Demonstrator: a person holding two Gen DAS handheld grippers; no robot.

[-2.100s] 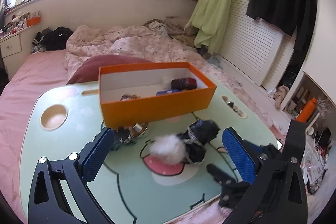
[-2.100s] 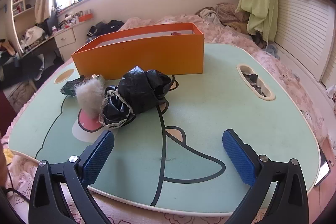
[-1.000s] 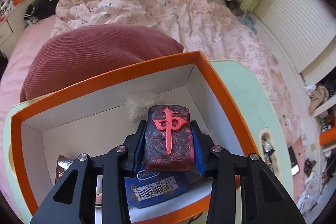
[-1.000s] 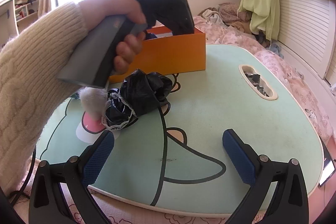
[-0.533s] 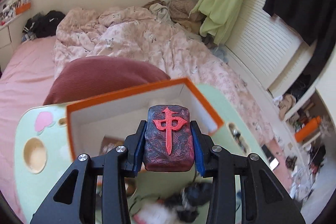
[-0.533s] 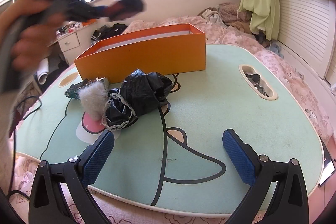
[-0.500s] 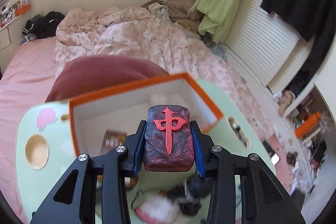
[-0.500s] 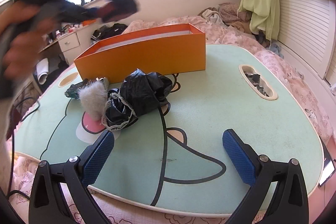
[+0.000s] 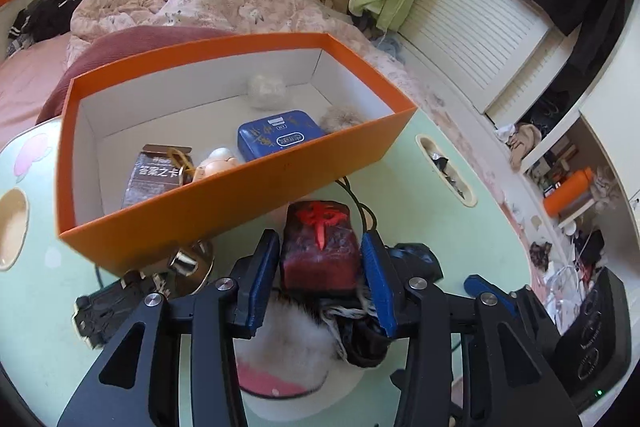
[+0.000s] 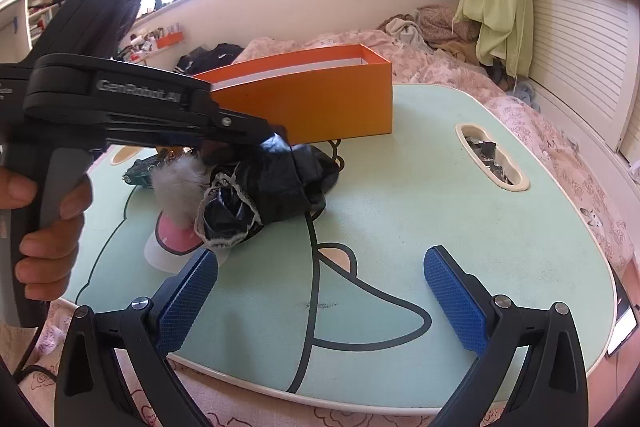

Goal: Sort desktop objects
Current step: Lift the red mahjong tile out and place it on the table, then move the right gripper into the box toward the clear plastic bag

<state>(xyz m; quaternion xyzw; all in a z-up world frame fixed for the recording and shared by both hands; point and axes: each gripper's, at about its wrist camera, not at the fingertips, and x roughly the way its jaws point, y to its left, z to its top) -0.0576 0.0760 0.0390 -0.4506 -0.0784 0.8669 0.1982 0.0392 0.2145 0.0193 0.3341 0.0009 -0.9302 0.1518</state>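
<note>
A dark red block (image 9: 318, 259) with a red character sits between the blue pads of my left gripper (image 9: 320, 237). The jaws are opening; a narrow gap shows on each side and the block tips forward. It hangs over a black bag (image 10: 272, 187) and a white fur ball (image 10: 180, 187), just in front of the orange box (image 9: 240, 195). The box holds a blue tin (image 9: 280, 133), a brown card and other small items. A hand carries the left gripper (image 10: 272, 135) in the right wrist view. My right gripper (image 10: 320, 291) stands open over the table's front, with nothing between its fingers.
The pale green table (image 10: 440, 207) has an oval slot (image 10: 492, 155) at the right holding scraps. A dark toy car (image 9: 108, 311) and a shiny metal piece (image 9: 188, 259) lie left of the bag. A bed with pink bedding lies behind the box.
My left gripper drew back from above the box to over the black bag in front of it. Its jaws have widened and the block has tipped forward. The right gripper stayed still.
</note>
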